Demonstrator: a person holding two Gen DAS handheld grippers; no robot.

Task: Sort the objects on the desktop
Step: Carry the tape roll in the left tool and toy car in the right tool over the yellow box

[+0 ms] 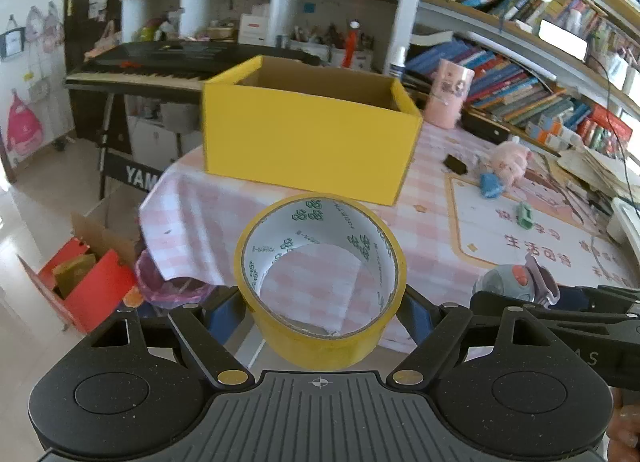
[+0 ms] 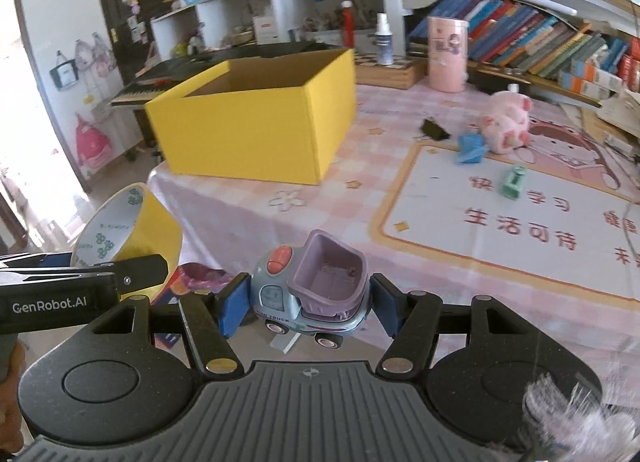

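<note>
Left tongs (image 1: 320, 304) clamped on the tape roll (image 1: 320, 278), held up off the bench (image 1: 432, 222)! Right tongs (image 2: 306, 308) grip the toy truck (image 2: 310, 294), also aloft. Ahead, the open yellow box (image 1: 308, 142) sits on the bench; a pink plush (image 2: 506, 128) lies well right.

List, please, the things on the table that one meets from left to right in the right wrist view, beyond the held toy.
yellow box → black clip → blue toy → pink plush pig
</note>
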